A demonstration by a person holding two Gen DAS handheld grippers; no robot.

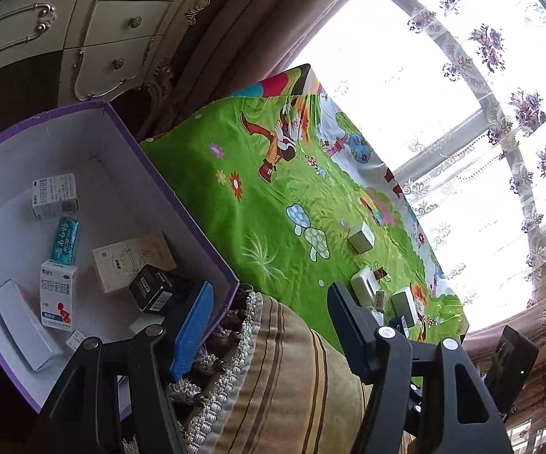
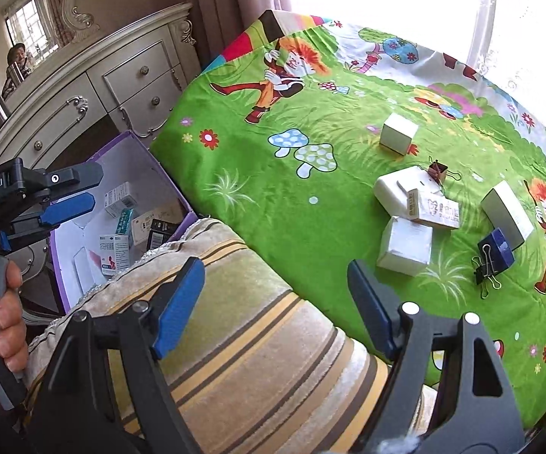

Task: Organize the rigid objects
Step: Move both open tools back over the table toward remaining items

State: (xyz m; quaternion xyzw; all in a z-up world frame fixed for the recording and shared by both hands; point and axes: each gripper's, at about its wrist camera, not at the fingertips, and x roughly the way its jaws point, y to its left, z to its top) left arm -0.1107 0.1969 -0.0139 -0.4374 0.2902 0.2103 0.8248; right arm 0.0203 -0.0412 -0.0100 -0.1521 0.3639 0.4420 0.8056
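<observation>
On the green bedspread, small boxes lie ahead of the right gripper, jaws apart, empty; left gripper likewise.

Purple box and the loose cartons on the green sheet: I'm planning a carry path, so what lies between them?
A striped, fringed cushion sits between the purple box and the loose cartons, then bare green sheet. The right wrist view shows it best.

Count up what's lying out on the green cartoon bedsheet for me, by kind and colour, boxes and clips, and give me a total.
White boxes: 4
Tan printed box: 1
Dark blue box: 1
Binder clips: 2
Total: 8
</observation>
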